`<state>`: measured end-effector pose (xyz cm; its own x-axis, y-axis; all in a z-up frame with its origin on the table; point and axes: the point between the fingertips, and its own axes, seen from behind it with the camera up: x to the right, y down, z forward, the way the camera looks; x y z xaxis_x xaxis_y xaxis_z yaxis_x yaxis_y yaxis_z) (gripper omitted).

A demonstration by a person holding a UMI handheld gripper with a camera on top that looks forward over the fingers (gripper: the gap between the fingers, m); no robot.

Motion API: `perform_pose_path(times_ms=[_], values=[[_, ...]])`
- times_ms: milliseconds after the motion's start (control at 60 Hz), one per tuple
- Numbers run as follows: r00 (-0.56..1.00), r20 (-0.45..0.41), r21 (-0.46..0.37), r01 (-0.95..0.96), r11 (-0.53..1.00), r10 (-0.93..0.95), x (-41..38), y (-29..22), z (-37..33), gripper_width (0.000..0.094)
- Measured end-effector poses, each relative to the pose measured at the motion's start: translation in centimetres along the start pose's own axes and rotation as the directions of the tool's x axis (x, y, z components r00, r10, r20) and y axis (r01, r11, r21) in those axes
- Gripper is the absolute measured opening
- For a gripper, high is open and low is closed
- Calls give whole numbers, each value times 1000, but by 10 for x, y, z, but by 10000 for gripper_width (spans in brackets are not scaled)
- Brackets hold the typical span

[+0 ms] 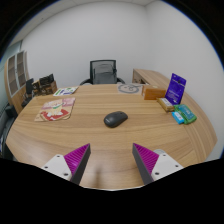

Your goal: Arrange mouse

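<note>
A dark grey computer mouse (116, 119) lies on the wooden table (100, 145), near its middle, well ahead of my fingers. My gripper (112, 160) is open and empty, its two fingers with magenta pads (76, 157) spread wide apart above the table's near edge. Nothing stands between the fingers.
Magazines (56, 108) lie at the left of the table. A round dark mat (128, 89) lies at the far side. A purple box (177, 88), a brown box (154, 92) and a green pack (183, 116) are at the right. A black office chair (103, 72) stands behind the table.
</note>
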<state>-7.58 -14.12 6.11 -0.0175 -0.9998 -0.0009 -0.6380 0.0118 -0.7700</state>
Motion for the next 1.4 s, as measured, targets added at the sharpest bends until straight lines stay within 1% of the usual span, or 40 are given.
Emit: perform_pose_path(times_ms=[283, 633, 767, 1000, 1217, 1317, 1400], values=[[999, -34, -33, -7, 999, 6, 4, -16, 87, 872], [999, -30, -49, -22, 999, 20, 2, -42, 160, 871], [999, -35, -60, -37, 998, 35, 2, -47, 179, 874], [999, -35, -54, -23, 998, 21, -2, -64, 201, 874], [1000, -7, -51, 3, 999, -3, -15, -78, 218, 874], [1000, 14, -49, 16, 999, -15, -22, -82, 223, 861], [999, 26, -49, 25, 998, -24, -25, -83, 225, 818]])
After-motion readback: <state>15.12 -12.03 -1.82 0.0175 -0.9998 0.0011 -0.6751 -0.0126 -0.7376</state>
